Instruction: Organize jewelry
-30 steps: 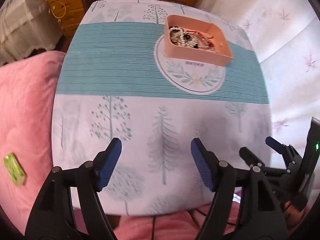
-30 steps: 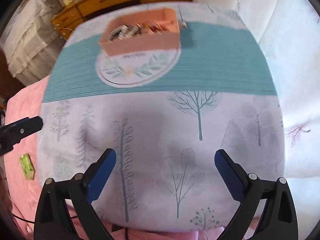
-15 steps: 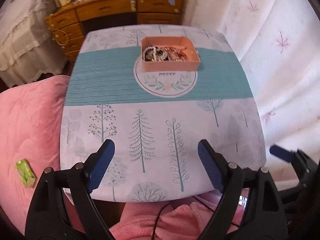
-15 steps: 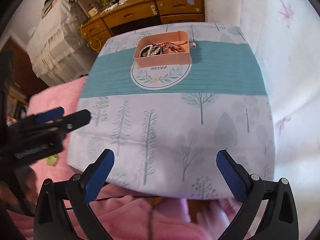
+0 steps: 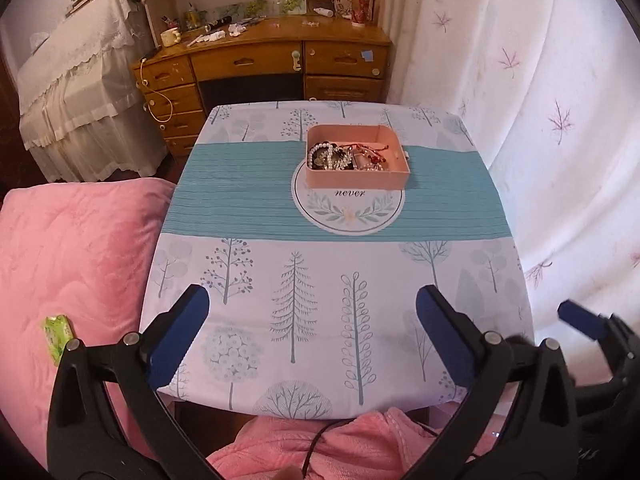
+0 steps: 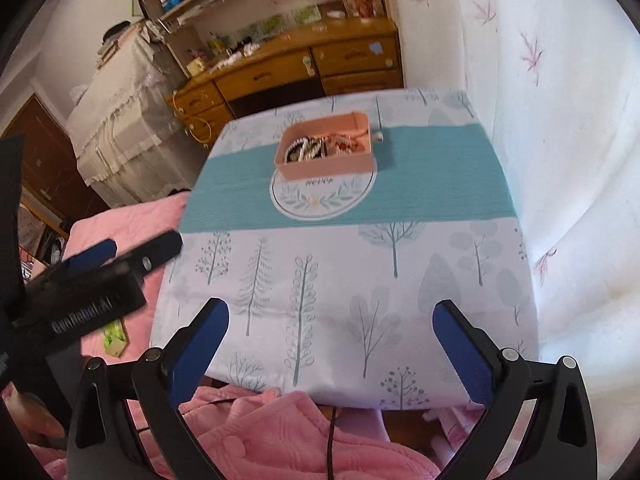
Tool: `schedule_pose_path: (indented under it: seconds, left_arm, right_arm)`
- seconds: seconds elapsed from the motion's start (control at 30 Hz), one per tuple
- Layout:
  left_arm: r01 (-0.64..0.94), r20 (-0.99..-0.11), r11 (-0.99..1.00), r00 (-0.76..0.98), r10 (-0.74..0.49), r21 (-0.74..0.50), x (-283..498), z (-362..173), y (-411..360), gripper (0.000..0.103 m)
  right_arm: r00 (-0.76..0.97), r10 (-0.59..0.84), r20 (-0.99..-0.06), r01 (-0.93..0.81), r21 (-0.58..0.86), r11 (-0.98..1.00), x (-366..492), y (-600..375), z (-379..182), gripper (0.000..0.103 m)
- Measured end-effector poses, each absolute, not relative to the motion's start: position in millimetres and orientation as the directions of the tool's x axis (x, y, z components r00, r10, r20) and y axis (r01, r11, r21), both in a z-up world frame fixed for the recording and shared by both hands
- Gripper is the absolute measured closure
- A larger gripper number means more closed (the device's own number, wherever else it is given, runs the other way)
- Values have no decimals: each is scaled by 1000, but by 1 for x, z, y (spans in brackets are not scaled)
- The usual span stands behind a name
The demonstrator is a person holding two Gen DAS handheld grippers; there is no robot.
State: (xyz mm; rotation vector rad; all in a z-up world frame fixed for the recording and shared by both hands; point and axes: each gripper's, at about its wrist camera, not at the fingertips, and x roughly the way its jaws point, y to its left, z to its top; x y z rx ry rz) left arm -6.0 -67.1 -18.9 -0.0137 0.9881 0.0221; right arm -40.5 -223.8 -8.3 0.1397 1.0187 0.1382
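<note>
A pink open box [image 5: 357, 178] stands on the round emblem of the tree-print tablecloth [image 5: 256, 184], far side of the table. It holds tangled jewelry [image 5: 344, 156]: pearl strands, dark beads, a red bracelet. A small white piece [image 6: 379, 136] lies just right of the box [image 6: 326, 166]. My left gripper [image 5: 312, 298] hovers over the table's near edge, well short of the box, jaws opening wide with nothing between them. My right gripper [image 6: 330, 310] hangs open and empty over the same near edge. Each gripper shows at the edge of the other's view.
A pink quilt [image 5: 72, 248] lies left of the table with a green packet [image 5: 58, 336] on it. A cluttered wooden desk [image 5: 264, 68] stands behind the table. White curtain [image 5: 560, 120] hangs along the right. Pink fabric and a cable lie below the grippers.
Both grippers have pulled back and risen from the table, so the box looks smaller and farther. The left jaws have spread wider. The box has stayed put.
</note>
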Motion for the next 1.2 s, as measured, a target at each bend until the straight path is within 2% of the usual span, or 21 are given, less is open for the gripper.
schedule_pose_path:
  seconds: [0.23, 1.2]
  left_arm:
    - [11, -845, 999, 534, 23, 34, -9, -23, -82, 0]
    - [-3, -852, 1000, 523, 24, 26, 27, -30, -81, 2]
  right_arm:
    - [530, 173, -830, -51, 173, 984, -43, -227, -4, 0]
    - [525, 127, -842, -55, 116, 992, -3, -228, -7, 0]
